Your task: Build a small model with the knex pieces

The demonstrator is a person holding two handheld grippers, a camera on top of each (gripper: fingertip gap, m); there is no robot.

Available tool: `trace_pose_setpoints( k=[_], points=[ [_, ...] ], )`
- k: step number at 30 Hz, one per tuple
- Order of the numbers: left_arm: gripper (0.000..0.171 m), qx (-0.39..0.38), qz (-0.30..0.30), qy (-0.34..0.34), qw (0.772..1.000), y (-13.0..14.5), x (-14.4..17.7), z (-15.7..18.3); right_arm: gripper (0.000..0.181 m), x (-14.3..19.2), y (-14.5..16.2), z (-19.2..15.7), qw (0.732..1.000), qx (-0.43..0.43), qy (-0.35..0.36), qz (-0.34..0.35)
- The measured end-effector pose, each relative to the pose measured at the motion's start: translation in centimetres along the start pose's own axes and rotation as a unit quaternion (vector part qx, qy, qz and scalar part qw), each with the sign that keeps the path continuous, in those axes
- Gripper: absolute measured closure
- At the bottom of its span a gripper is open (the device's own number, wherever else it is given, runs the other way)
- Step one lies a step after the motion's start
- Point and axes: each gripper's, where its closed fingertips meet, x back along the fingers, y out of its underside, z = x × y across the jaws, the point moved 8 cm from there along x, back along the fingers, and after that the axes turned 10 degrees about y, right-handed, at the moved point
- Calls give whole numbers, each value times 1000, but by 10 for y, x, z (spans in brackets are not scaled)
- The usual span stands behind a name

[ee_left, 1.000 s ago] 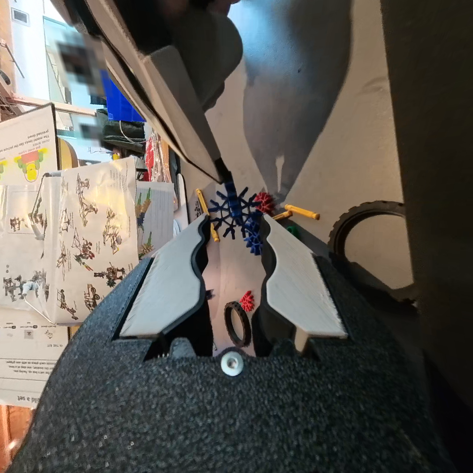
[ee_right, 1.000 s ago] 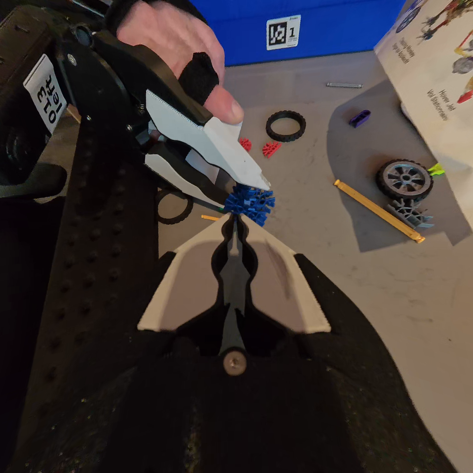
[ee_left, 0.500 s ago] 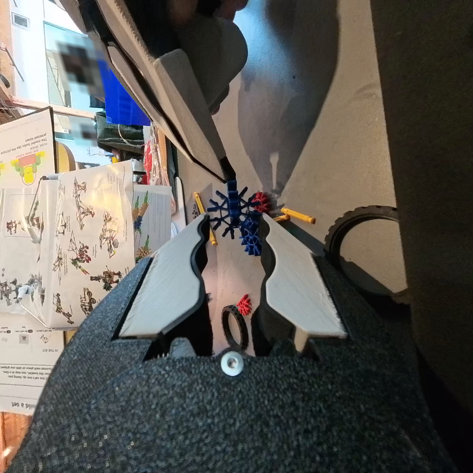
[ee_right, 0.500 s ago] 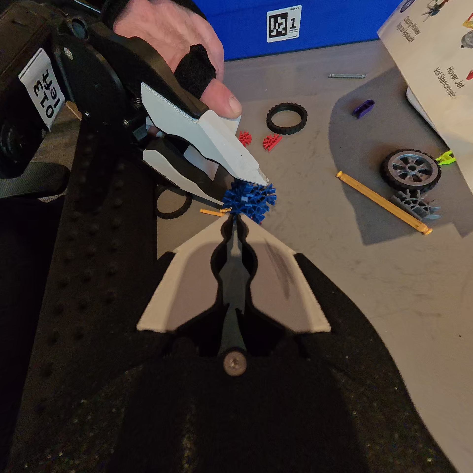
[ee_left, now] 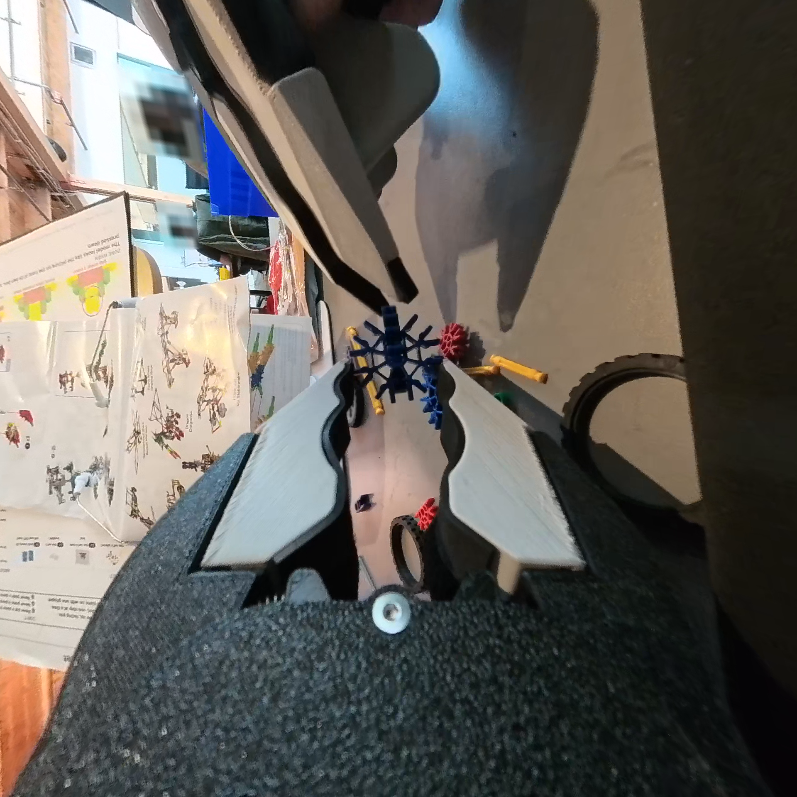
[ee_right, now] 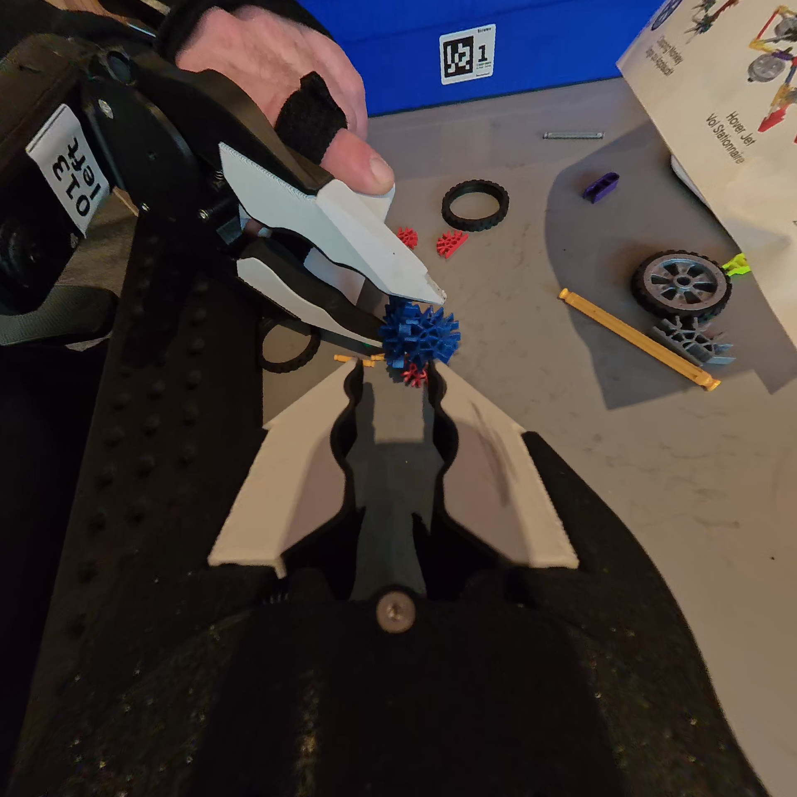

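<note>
My left claw (ee_right: 412, 319) grips the blue snowflake cluster (ee_right: 418, 334) above the grey table (ee_right: 560, 453). My right claw (ee_right: 394, 371) sits parted just beside it, empty.

Blue connector cluster (ee_right: 418, 334) between left gripper's (ee_right: 409, 319) fingertips — right gripper (ee_right: 394, 366) parted.

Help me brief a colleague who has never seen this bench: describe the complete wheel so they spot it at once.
Start at the white instruction sheet at the right edge of the right wrist view. In its shadow lies the wheel, beside a long yellow rod and a grey connector. Unlike the bare black tyre rings, it has a grey spoked hub.
</note>
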Motion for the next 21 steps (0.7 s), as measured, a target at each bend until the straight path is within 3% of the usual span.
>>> trace_pose_setpoints(
  k=[4,10,12,16,21],
  points=[
    [134,-4,2,-6,1000,-1,1,0,144,0,-1,4,1000,-4,4,3],
    [134,-21,14,-20,999,-7,4,-1,115,-12,0,5,1000,1,-27,-12],
    [134,-26,19,-25,999,-10,5,-1,117,-13,-2,3,999,7,-40,-5],
    [134,-18,16,-30,999,-10,5,-3,142,-8,-4,1,999,23,-15,17],
    [134,13,8,-35,999,-6,4,-8,145,0,-5,-1,999,31,32,28]
  ],
)
